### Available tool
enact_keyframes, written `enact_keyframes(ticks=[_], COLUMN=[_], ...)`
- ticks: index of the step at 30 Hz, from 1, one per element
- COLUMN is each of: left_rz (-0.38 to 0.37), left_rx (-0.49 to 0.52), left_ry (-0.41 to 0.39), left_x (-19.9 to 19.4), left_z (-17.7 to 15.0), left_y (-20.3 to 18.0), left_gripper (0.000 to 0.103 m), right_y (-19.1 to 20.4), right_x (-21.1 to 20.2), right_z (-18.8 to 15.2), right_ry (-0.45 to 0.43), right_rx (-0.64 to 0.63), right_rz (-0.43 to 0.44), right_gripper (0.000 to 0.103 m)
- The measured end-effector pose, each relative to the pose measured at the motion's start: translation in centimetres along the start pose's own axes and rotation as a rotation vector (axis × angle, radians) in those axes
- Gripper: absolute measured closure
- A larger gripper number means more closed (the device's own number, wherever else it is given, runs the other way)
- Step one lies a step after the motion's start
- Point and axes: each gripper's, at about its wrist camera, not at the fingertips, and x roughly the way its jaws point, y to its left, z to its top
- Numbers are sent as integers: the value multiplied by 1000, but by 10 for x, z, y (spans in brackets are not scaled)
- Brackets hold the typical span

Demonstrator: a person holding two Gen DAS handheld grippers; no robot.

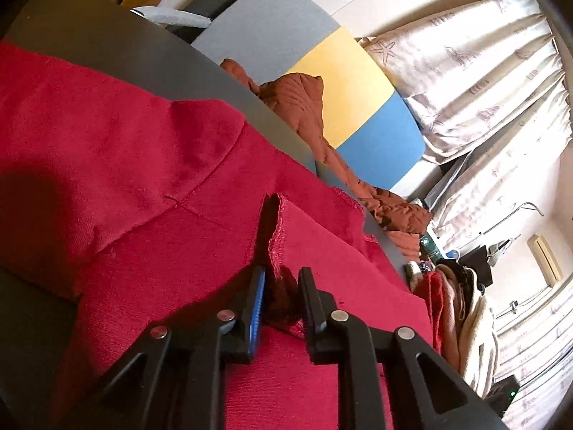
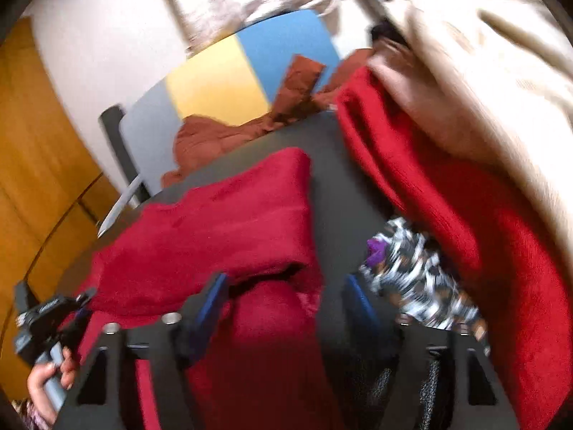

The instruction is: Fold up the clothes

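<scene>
Dark table (image 2: 333, 186) carries two red garments (image 2: 229, 225) and one patterned cloth (image 2: 415, 279).

A garment (image 1: 150, 165) lies spread on the worktop (image 1: 118, 53), a fold of it between the fingers of the left tool (image 1: 281, 301). Behind the worktop stands a chair (image 1: 322, 82) with a quilt (image 1: 304, 104) over it. At the right a clothes pile (image 2: 483, 179) sits on the worktop, the right tool (image 2: 286, 308) before it.
</scene>
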Motion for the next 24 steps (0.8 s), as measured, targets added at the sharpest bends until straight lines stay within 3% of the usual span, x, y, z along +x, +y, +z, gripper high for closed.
enact_keyframes(ticks=[3, 8, 19, 20, 21, 24], left_rz=[-15, -62, -66, -65, -64, -62], left_rx=[-6, -36, -39, -39, -38, -36], left_ry=[-7, -15, -15, -15, -15, -18], left_x=[-1, -3, -2, -2, -2, -4], left_z=[2, 5, 6, 6, 6, 6], left_y=[3, 10, 12, 12, 11, 11], left_gripper=[85, 85, 85, 85, 85, 85], right_y=[6, -21, -4, -1, 2, 11], right_x=[-2, -7, 32, 35, 38, 34], right_z=[9, 25, 14, 15, 15, 22], right_ry=[55, 105, 221, 224, 227, 156], right_rx=[-89, -42, -313, -325, -340, -439], right_rz=[9, 33, 6, -12, -39, -217], right_gripper=[45, 67, 71, 75, 87, 88])
